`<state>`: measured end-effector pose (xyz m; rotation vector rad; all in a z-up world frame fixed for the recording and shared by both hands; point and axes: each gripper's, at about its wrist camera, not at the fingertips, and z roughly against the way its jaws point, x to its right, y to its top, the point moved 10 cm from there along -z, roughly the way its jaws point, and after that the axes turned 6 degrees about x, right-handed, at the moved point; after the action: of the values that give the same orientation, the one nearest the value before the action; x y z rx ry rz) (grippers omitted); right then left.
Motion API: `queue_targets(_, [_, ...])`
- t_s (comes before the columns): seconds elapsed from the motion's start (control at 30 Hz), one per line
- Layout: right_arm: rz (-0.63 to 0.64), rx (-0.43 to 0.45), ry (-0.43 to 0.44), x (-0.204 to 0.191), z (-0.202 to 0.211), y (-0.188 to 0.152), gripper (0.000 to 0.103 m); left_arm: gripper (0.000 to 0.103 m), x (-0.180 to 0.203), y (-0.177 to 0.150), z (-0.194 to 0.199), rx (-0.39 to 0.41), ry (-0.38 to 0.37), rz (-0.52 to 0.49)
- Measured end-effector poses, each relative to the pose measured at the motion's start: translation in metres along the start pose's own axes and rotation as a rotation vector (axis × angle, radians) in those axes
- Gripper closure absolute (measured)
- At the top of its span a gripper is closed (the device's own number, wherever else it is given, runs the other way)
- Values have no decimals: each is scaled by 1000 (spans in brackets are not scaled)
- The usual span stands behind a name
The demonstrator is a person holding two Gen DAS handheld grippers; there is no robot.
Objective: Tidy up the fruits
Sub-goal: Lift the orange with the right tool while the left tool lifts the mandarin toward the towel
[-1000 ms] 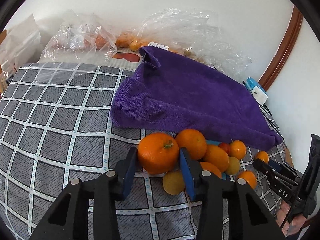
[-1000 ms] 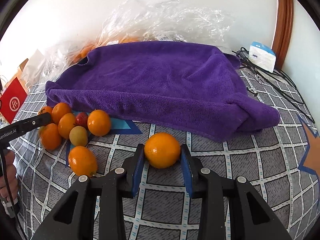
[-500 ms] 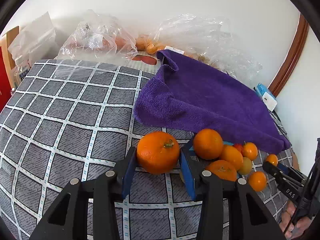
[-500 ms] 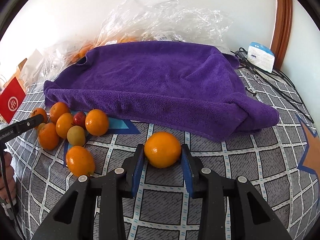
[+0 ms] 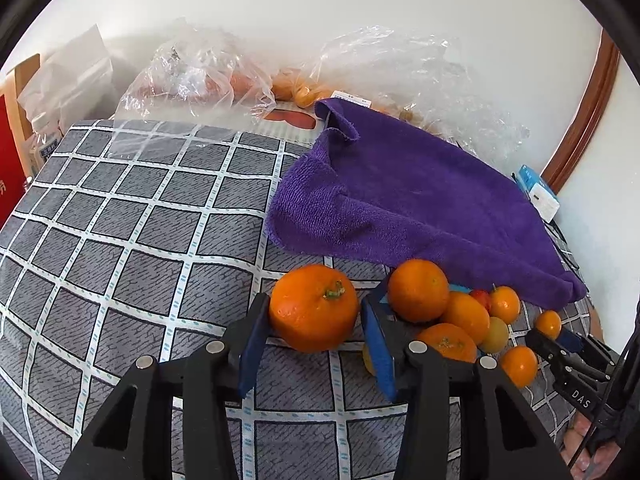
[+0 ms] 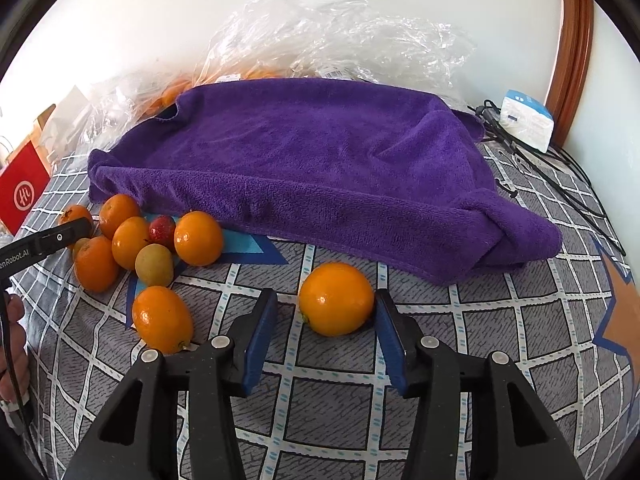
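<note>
My left gripper [image 5: 314, 320] is shut on a large orange with a green stem [image 5: 314, 307], held just above the checked cloth. A pile of small oranges [image 5: 418, 290], a yellow-green fruit and a red one lies right of it. In the right wrist view, my right gripper [image 6: 326, 316] is open around a round orange [image 6: 336, 299] that rests on the cloth; a gap shows on its left side. The pile [image 6: 128, 242] lies to the left, with one oval orange [image 6: 162, 319] near the left finger. A purple towel [image 6: 320, 168] lies behind.
Clear plastic bags with fruit [image 5: 192, 80] sit at the back by the wall. A red bag [image 6: 22, 194] stands far left. A white-blue box [image 6: 526, 120] and black cables [image 6: 560, 176] lie at the right. The checked grey cloth [image 5: 120, 220] covers the table.
My left gripper has carried the stemmed orange left, away from the pile. My right gripper's jaws have opened, letting go of the round orange, which now rests on the cloth.
</note>
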<state>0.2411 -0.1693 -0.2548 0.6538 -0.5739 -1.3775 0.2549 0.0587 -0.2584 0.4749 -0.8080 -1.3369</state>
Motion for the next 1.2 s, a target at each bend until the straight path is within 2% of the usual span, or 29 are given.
queue_targets(0.17, [0,2,-9,1,0,1,54,62,-2,0,3,14,-8,18])
queue_targets(0.4, [-21,12,-22,6,3,2,67,63,1,5,11,57,-9,2])
queue_targets(0.67, [-42,45,-10,7,10,6,68,63,-4,14,22,119,-6,35])
queue_targets(0.97, [-120,87,33,15,19,10,68,63,-10,20,28,148,-6,68])
queue_targets(1.2, [-129,90,8,20,25,7,68,63,-16,23,32,165,-15,104])
